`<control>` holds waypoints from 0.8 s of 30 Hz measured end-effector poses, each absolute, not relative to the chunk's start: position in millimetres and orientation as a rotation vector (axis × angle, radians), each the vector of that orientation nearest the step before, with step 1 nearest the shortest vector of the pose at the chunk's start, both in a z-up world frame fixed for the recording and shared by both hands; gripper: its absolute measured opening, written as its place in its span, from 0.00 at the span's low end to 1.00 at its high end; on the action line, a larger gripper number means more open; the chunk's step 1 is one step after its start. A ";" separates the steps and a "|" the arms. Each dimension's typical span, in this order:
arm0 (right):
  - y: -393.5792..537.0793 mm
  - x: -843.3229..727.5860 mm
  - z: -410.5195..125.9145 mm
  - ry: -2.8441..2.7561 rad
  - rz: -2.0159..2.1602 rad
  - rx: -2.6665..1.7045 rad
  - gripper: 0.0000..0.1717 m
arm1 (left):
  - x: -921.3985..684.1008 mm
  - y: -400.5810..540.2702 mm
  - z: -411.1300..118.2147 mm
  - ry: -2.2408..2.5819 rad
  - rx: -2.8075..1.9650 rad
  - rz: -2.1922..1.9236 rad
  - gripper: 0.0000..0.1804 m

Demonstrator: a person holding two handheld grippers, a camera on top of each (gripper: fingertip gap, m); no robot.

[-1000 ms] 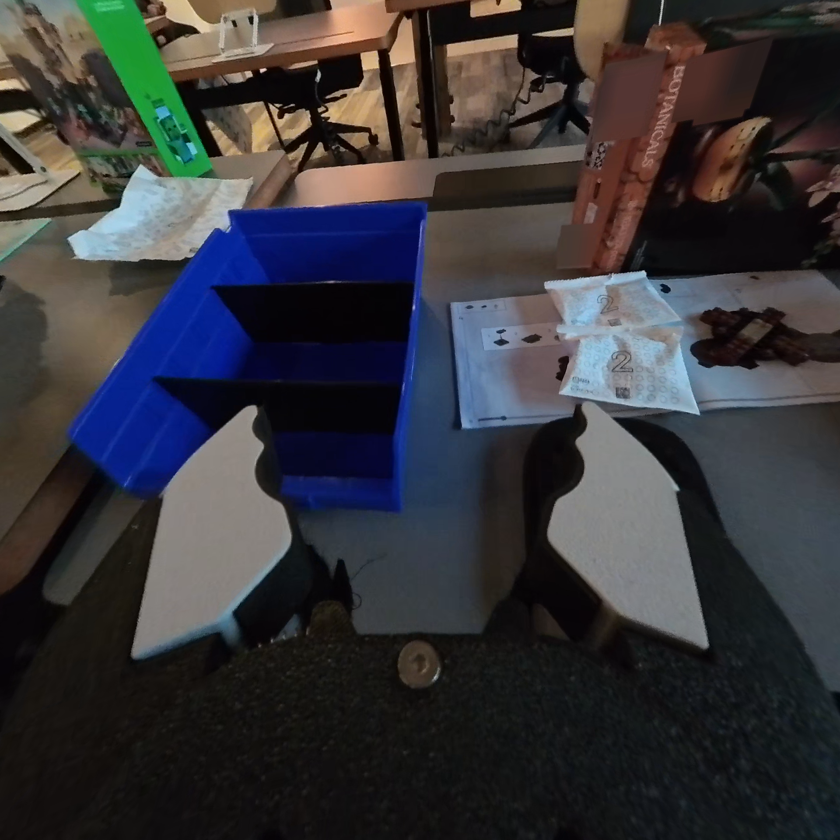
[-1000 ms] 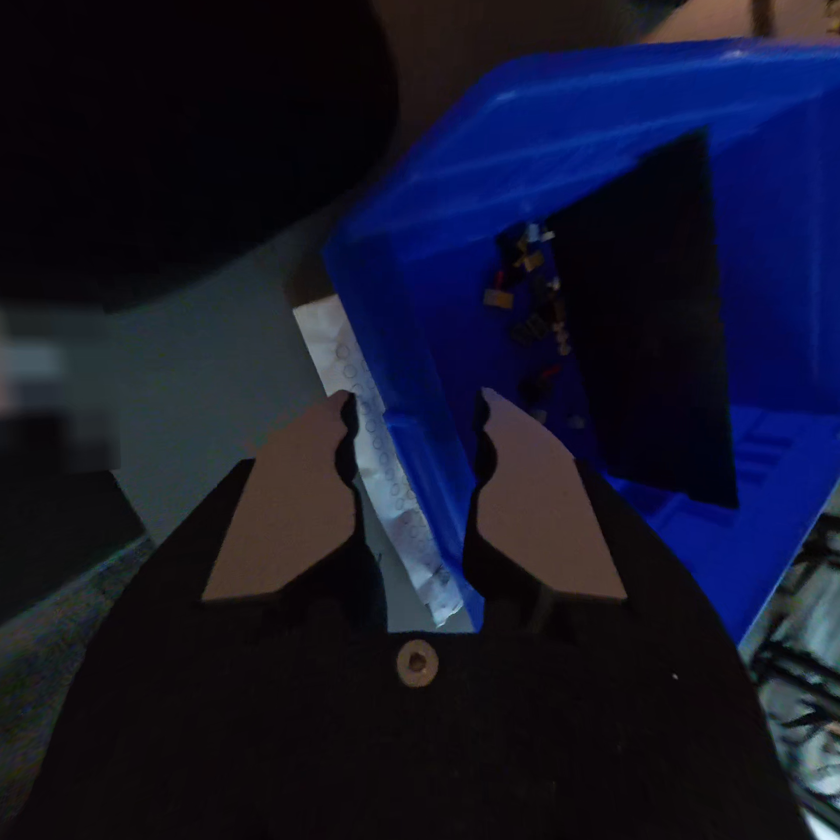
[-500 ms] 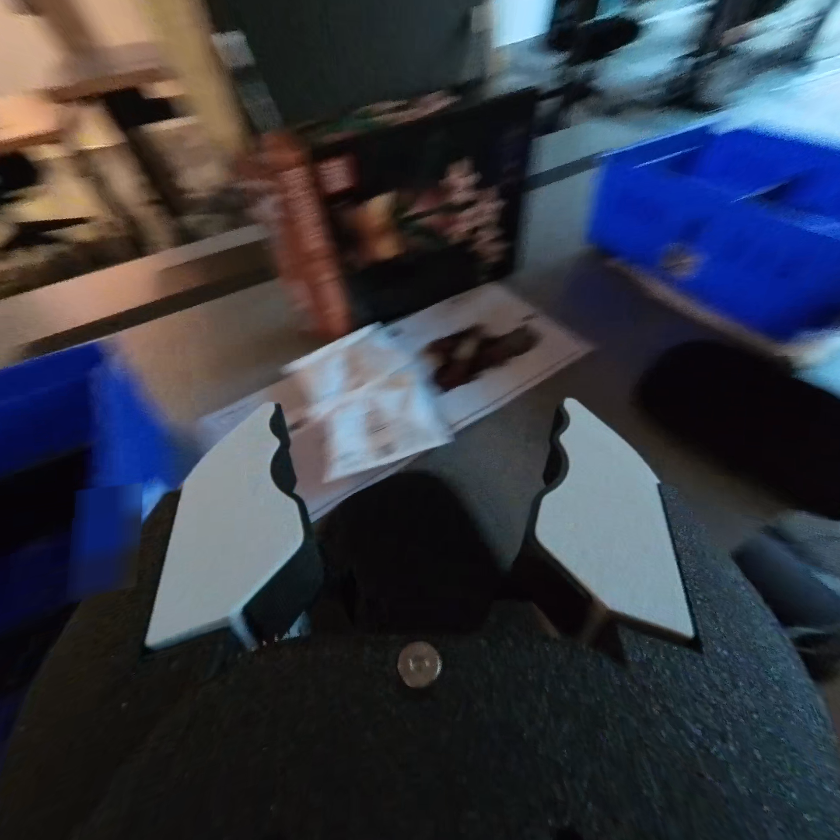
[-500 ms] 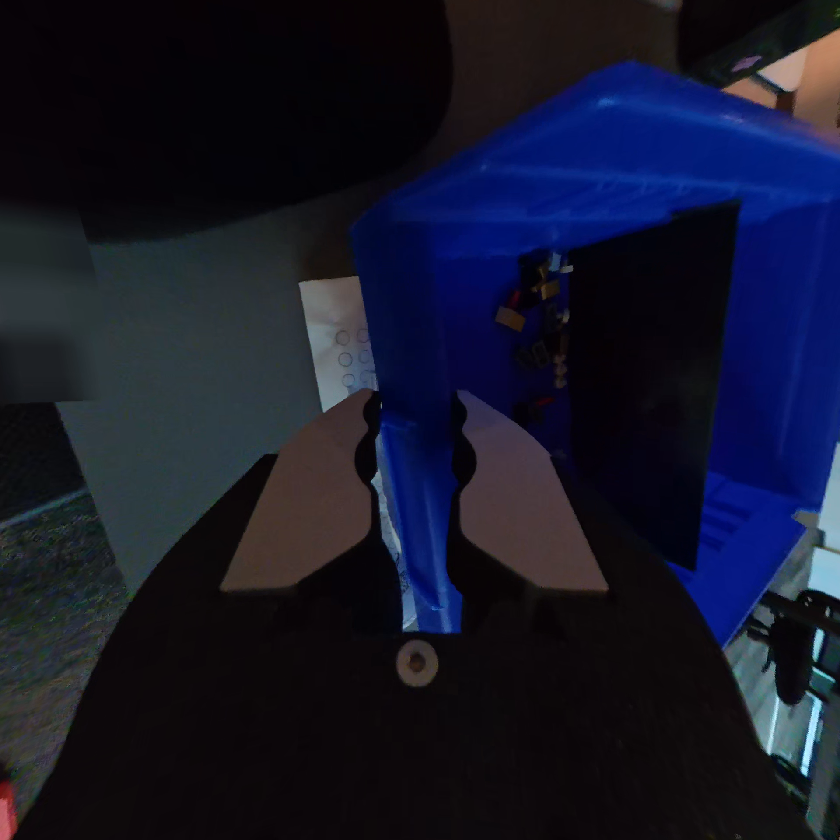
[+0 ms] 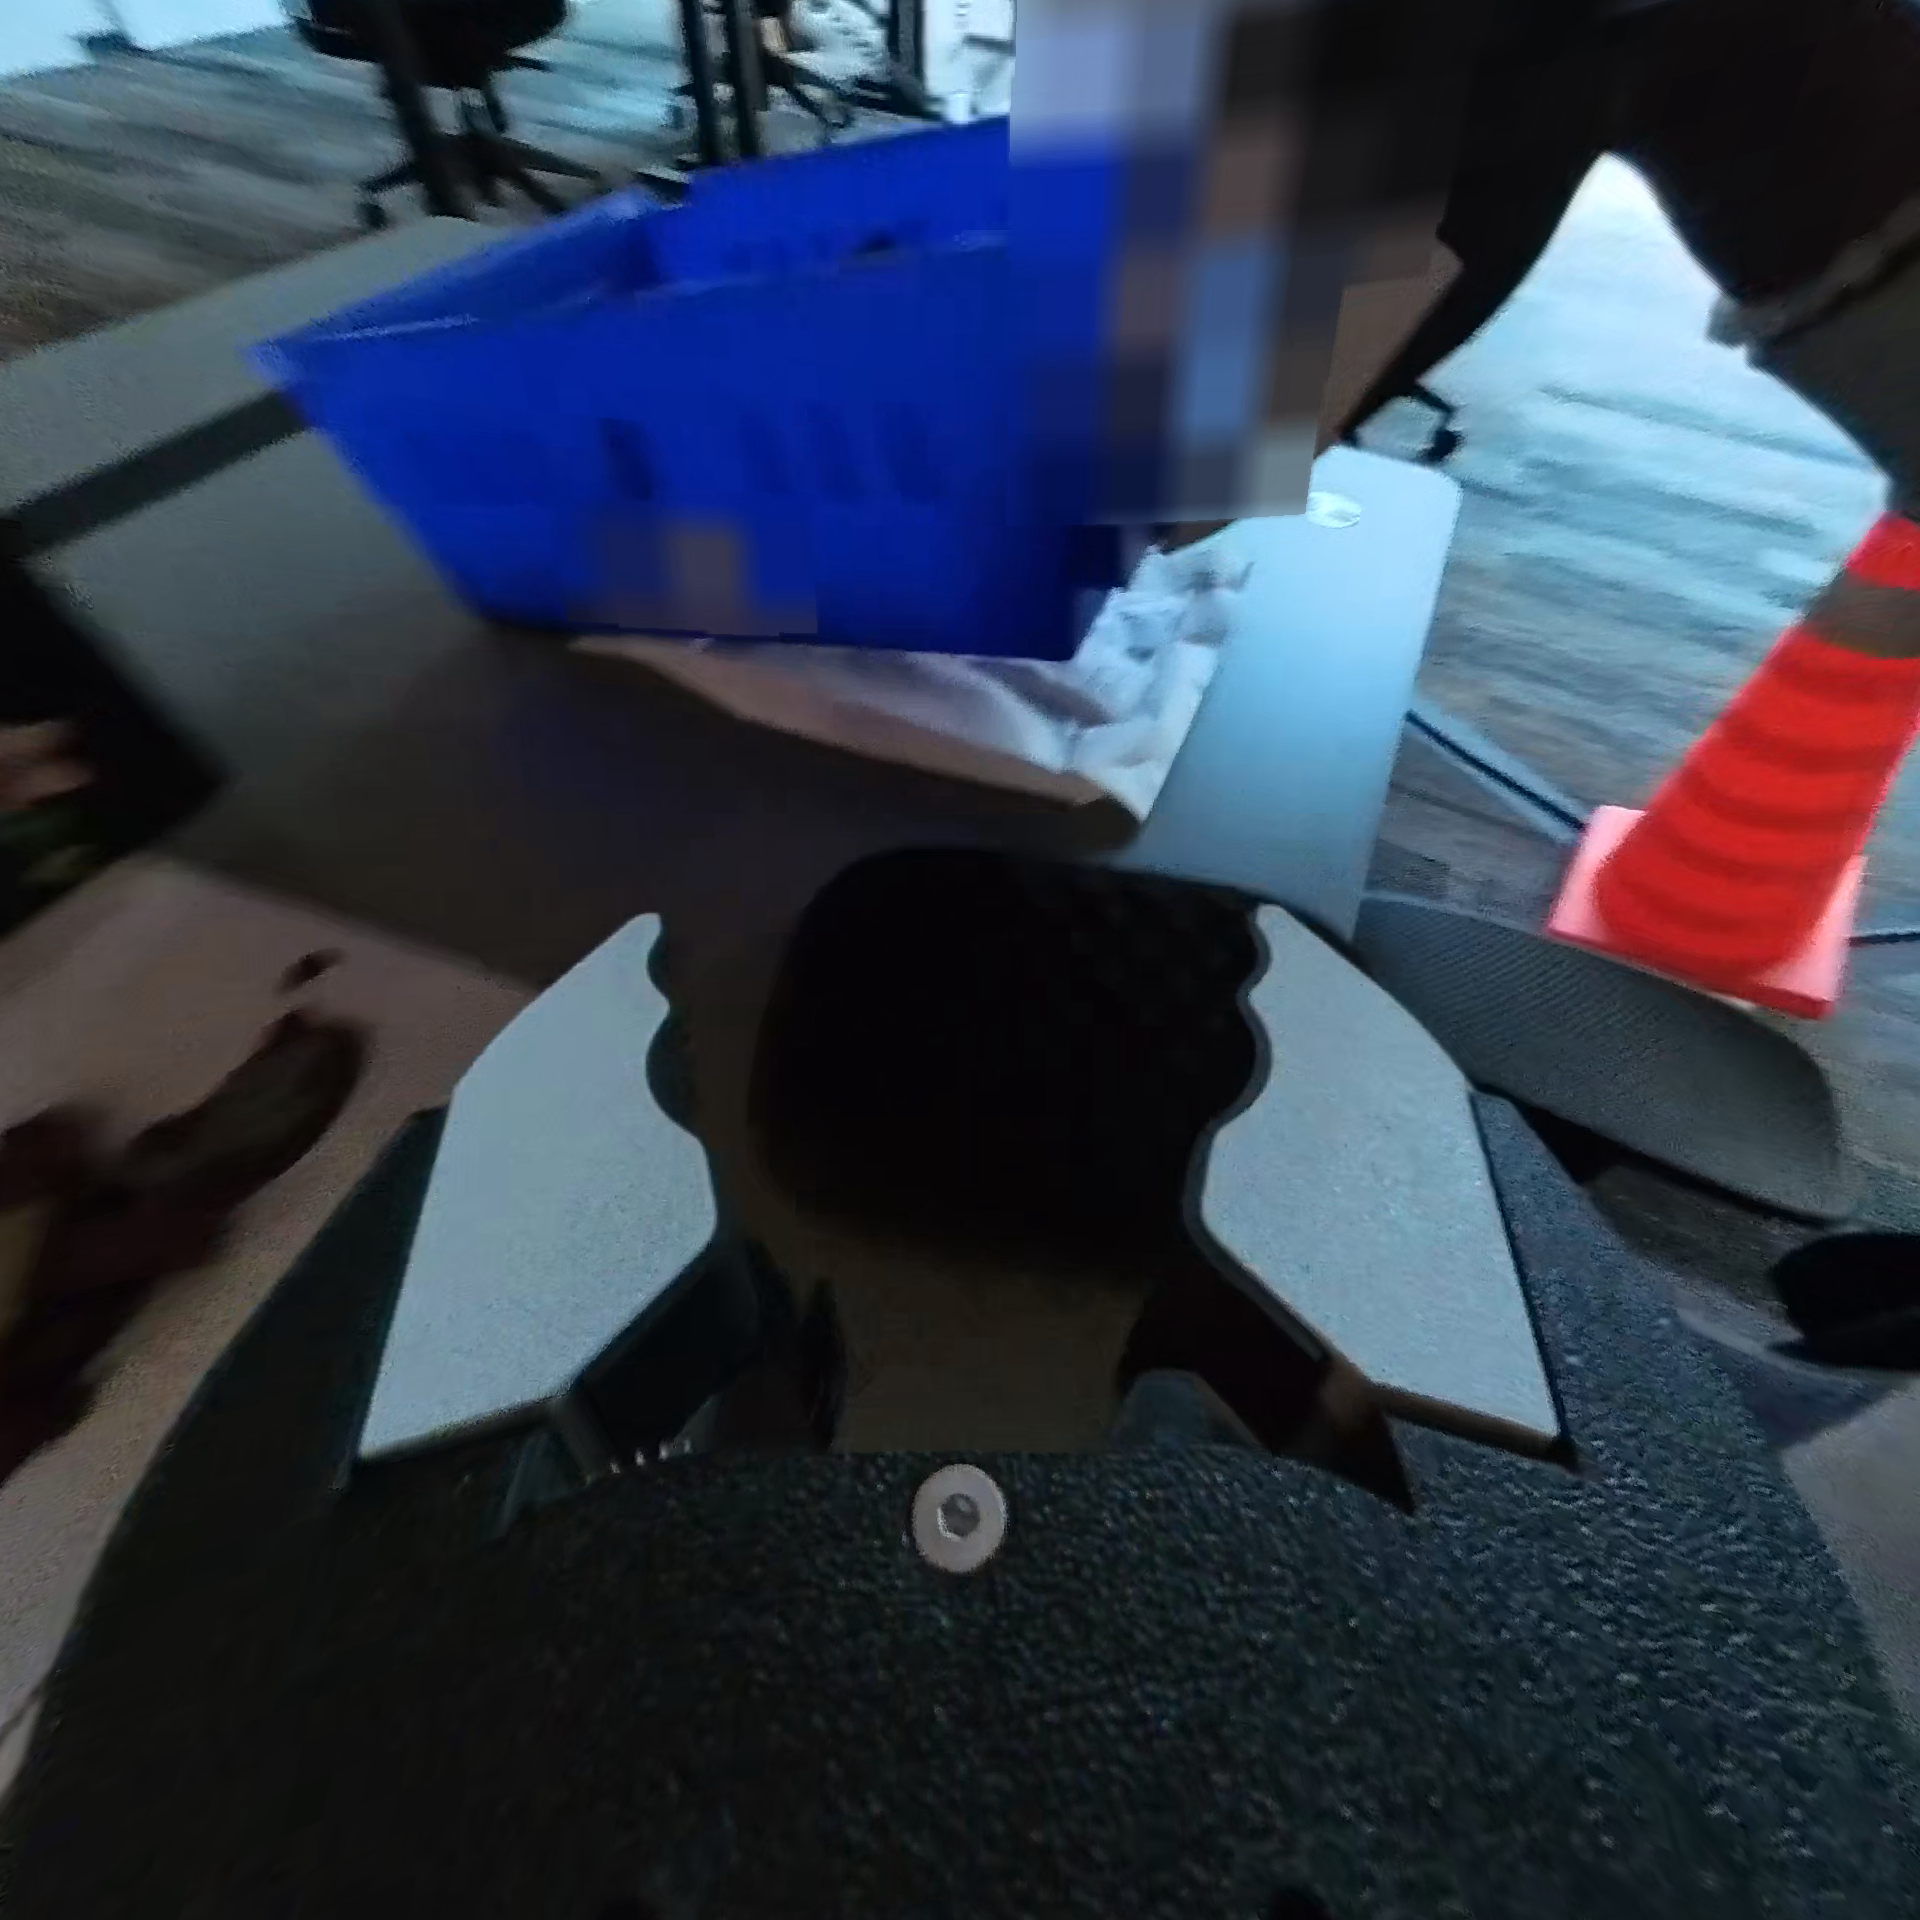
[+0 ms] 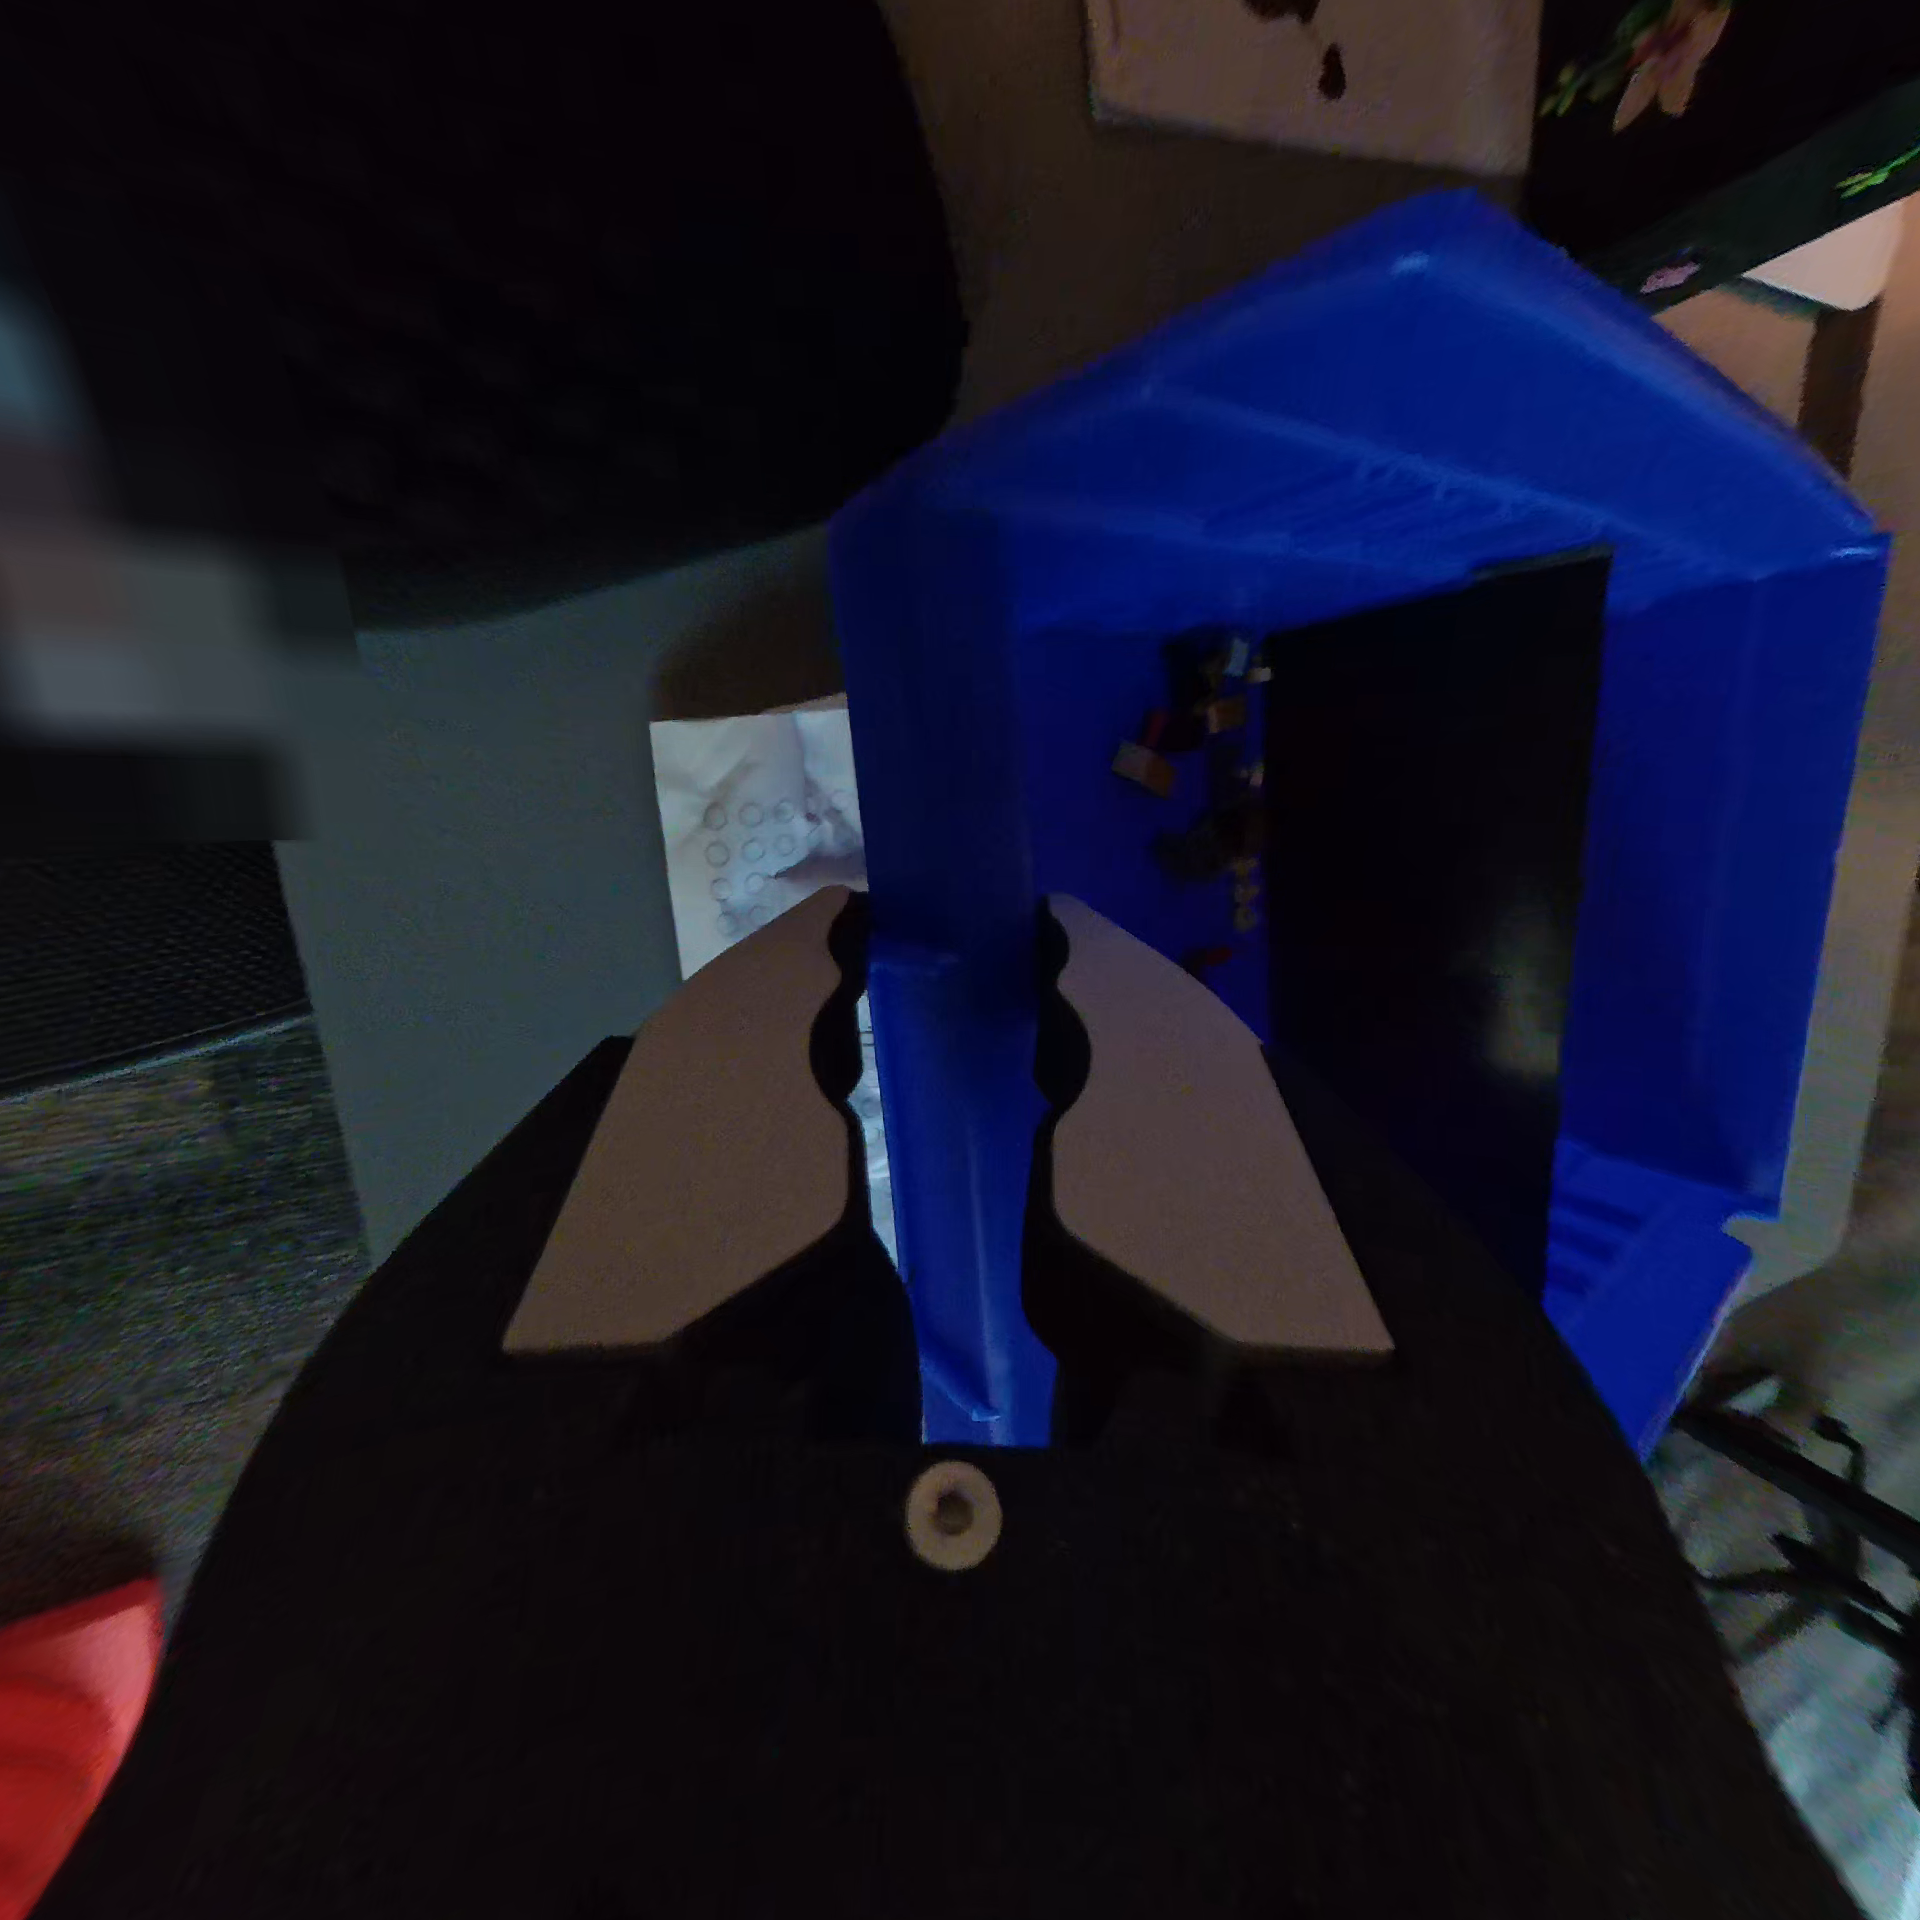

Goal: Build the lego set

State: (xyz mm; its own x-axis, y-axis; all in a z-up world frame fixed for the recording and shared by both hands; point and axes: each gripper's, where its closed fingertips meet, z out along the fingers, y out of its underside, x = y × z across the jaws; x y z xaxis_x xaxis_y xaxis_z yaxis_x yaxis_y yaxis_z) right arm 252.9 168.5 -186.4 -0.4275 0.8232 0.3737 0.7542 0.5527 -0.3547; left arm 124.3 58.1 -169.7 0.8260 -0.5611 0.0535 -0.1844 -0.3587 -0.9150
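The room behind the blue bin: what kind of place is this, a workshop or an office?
Most likely an office or shared workroom. Rolling office chairs stand on a hard floor behind the grey table, and an orange traffic cone sits on the floor beside it. The blue bin holds small building pieces.

One blue plastic bin (image 6: 1351,436) with one black divider (image 6: 1434,831); one crumpled white paper bag (image 5: 1132,686); one orange ribbed traffic cone (image 5: 1756,790); several small loose bricks (image 6: 1195,748), uncountable.

- Left gripper (image 5: 956,935): pale grey wedge-shaped fingers (image 5: 540,1195) with scalloped inner edges, mounted on a black textured body.
- A round silver screw (image 5: 958,1519) is set centrally.
- Right gripper (image 6: 951,925): built alike.
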 end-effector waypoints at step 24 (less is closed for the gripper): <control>174.7 252.0 -161.4 -2.351 0.220 -1.343 0.16 | 175.5 111.4 -199.3 0.703 -1.979 -0.362 0.55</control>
